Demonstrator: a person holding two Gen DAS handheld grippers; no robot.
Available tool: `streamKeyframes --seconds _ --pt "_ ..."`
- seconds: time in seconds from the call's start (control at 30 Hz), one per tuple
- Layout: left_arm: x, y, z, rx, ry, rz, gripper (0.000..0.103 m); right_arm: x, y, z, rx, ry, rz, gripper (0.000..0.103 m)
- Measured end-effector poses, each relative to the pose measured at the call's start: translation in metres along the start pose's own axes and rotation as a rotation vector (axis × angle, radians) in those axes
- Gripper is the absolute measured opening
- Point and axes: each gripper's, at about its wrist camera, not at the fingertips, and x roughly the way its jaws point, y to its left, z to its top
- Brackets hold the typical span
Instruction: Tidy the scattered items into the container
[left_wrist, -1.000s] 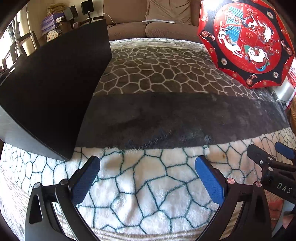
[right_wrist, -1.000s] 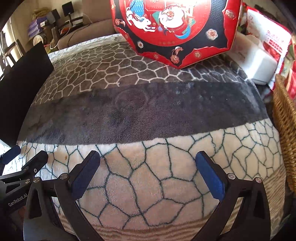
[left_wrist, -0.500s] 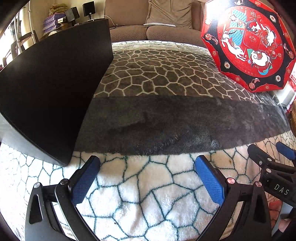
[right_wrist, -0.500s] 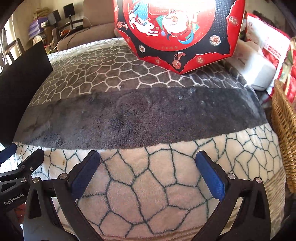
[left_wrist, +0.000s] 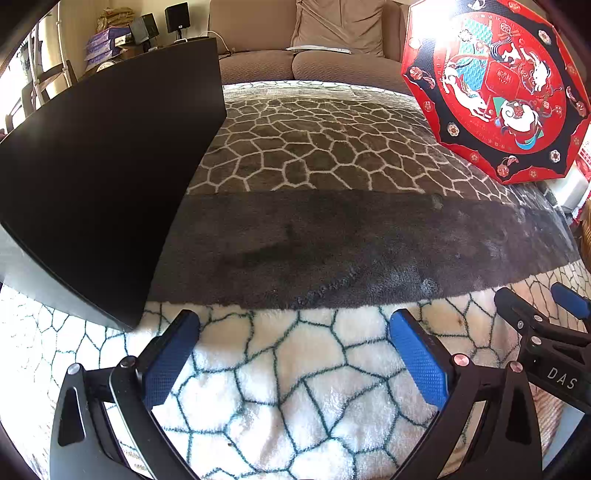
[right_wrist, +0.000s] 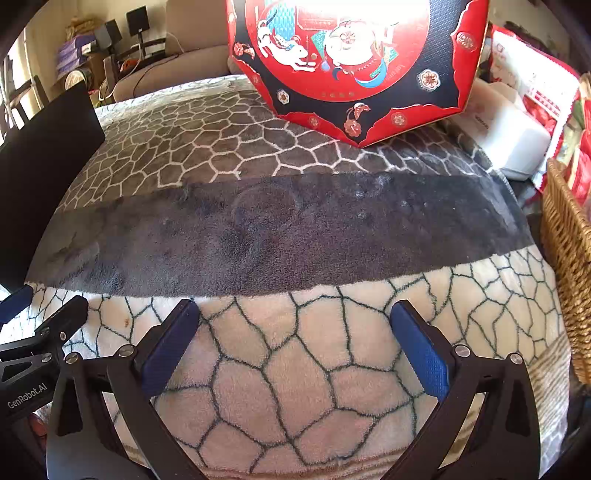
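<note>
A red octagonal box (left_wrist: 495, 85) with rabbit artwork stands tilted at the far right of the patterned blanket (left_wrist: 314, 147); the right wrist view has the red octagonal box (right_wrist: 351, 55) straight ahead. No loose small items show on the blanket. My left gripper (left_wrist: 293, 321) hovers open over the white part of the blanket, nothing between its blue pads. My right gripper (right_wrist: 294, 310) is open too, beside it on the right, also over the white part. Each gripper shows in the other's view: right gripper (left_wrist: 535, 321), left gripper (right_wrist: 44, 332).
A large black panel (left_wrist: 103, 166) rises at the left edge of the blanket. A wicker basket (right_wrist: 569, 251) stands at the right edge, with a white box (right_wrist: 509, 136) and red packaging behind it. A beige sofa (left_wrist: 303, 55) lies beyond.
Both views have shifted only slightly; the red box sits a little lower in the right wrist view. Both grippers stay open and empty.
</note>
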Motion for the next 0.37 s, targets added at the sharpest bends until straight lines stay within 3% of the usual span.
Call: streamKeyframes --seconds 0.37 --pt "-0.0003 0.0023 -0.0006 -0.01 -0.005 -0.012 0.103 -0.0001 0.0002 -0.0001 0.0 0.0 0.0 0.103"
